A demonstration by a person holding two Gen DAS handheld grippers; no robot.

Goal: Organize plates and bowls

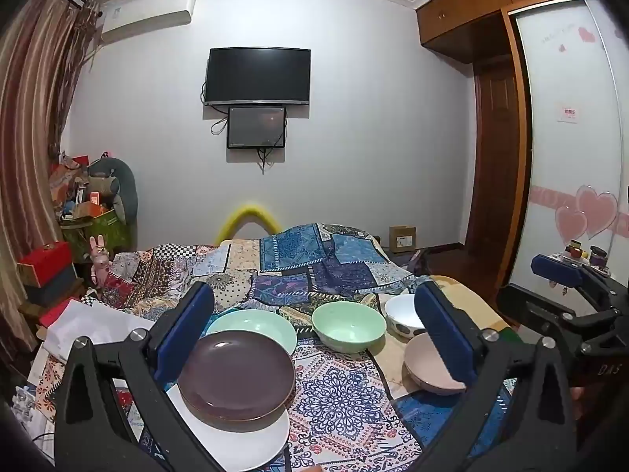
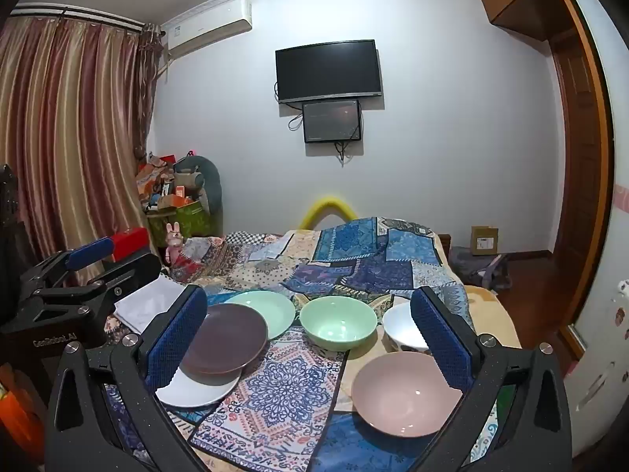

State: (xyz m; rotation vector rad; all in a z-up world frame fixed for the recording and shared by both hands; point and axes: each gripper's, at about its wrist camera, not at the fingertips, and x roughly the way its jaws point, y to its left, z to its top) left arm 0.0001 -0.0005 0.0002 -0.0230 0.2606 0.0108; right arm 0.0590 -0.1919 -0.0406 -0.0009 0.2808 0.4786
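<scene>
On a patchwork bedspread (image 2: pixel 283 389), a dark brown plate (image 1: pixel 236 373) (image 2: pixel 224 338) lies on a white plate (image 1: pixel 243 436) (image 2: pixel 196 391), with a mint plate (image 1: pixel 255 328) (image 2: pixel 267 306) just behind. To their right stand a mint bowl (image 1: pixel 348 326) (image 2: pixel 338 322), a white spotted bowl (image 1: pixel 405 314) (image 2: pixel 401 326) and, nearest, a pink bowl (image 1: pixel 428 365) (image 2: pixel 405 393). My left gripper (image 1: pixel 314 332) hovers open in front of the plates. My right gripper (image 2: pixel 310 336) hovers open before the bowls. Neither touches anything.
White sheets (image 2: pixel 149 303) lie on the bed's left side, with a red box (image 1: pixel 45 263) and a heap of clutter (image 1: pixel 90 204) beyond. A wardrobe (image 1: pixel 566 157) lines the right side. A cardboard box (image 2: pixel 484 240) sits on the floor past the bed.
</scene>
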